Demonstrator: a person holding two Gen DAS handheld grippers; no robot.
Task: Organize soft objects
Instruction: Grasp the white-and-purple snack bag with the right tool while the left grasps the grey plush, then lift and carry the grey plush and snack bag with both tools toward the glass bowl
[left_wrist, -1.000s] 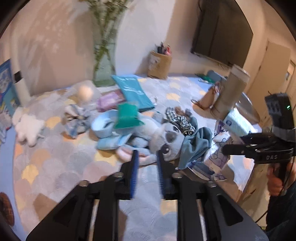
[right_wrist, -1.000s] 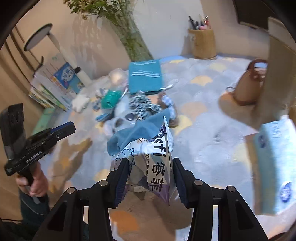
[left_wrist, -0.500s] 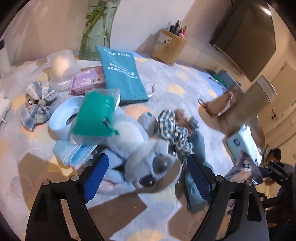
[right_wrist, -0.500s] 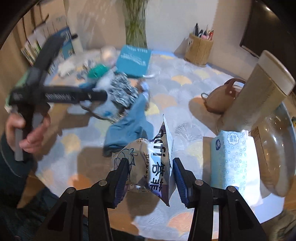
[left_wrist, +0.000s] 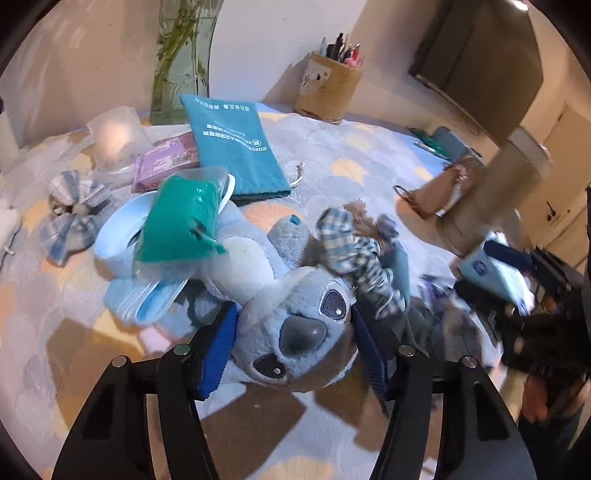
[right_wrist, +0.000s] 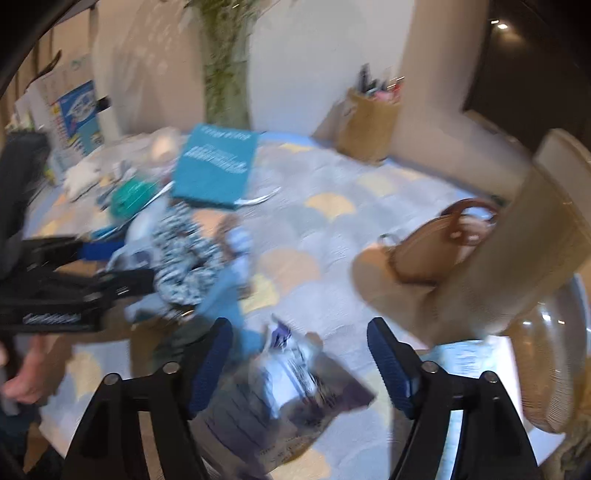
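The grey-blue plush koala with a dark nose (left_wrist: 295, 325) lies on the patterned tablecloth (left_wrist: 354, 155), its head between the spread blue pads of the left gripper (left_wrist: 291, 350) (contact unclear); the right gripper (right_wrist: 299, 354) is spread above a crinkled printed snack bag (right_wrist: 291, 384); a brown woven cup (left_wrist: 328, 88) holds pens.
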